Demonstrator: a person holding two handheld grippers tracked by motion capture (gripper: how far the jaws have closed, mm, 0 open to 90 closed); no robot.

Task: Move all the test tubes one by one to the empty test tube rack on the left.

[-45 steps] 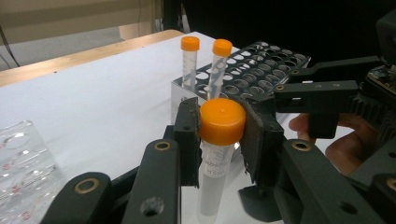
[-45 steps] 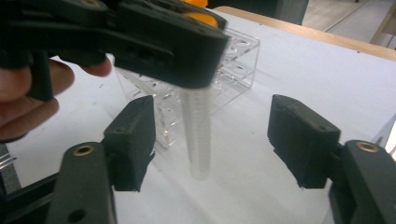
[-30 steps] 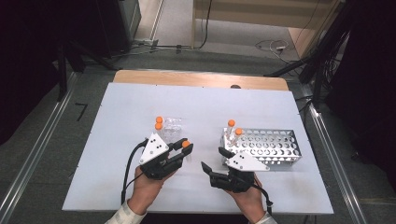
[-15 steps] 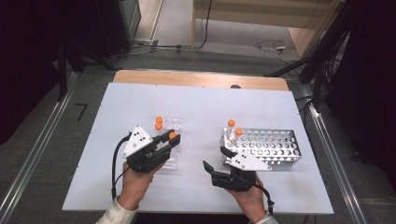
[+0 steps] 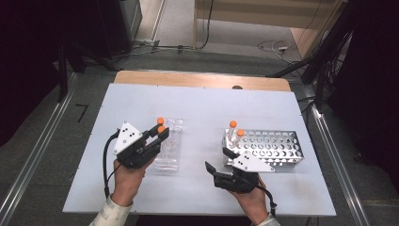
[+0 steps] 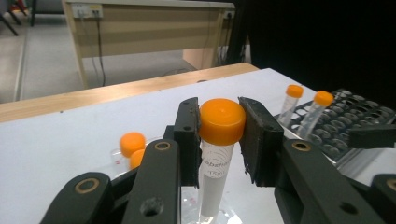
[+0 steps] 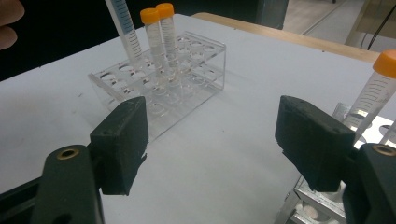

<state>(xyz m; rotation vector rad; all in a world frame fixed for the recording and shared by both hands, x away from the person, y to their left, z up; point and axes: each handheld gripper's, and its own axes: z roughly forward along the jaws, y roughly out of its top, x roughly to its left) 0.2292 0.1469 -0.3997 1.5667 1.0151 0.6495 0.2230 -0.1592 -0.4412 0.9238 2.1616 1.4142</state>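
High view shows what has changed: your left gripper (image 5: 160, 133) has swung away from the middle of the table, where it was a second ago, and now sits over the clear rack (image 5: 169, 146). It is clamped on a tube (image 6: 215, 154), jaws pressed to either side of the orange cap, with two more capped tubes (image 6: 132, 142) standing just behind and left of it. I'd judge you are either seating this tube in the clear rack or have just gripped it for a carry to the metal rack (image 5: 277, 147).

Your right gripper (image 5: 218, 159) hasn't shifted; its jaws stand wide apart with nothing between them, close beside the metal rack's near corner.

Hard to tell: the tube's lower end is cut off below the jaws, so you can't see whether it sits in a well. The clear rack's outline is faint from above.
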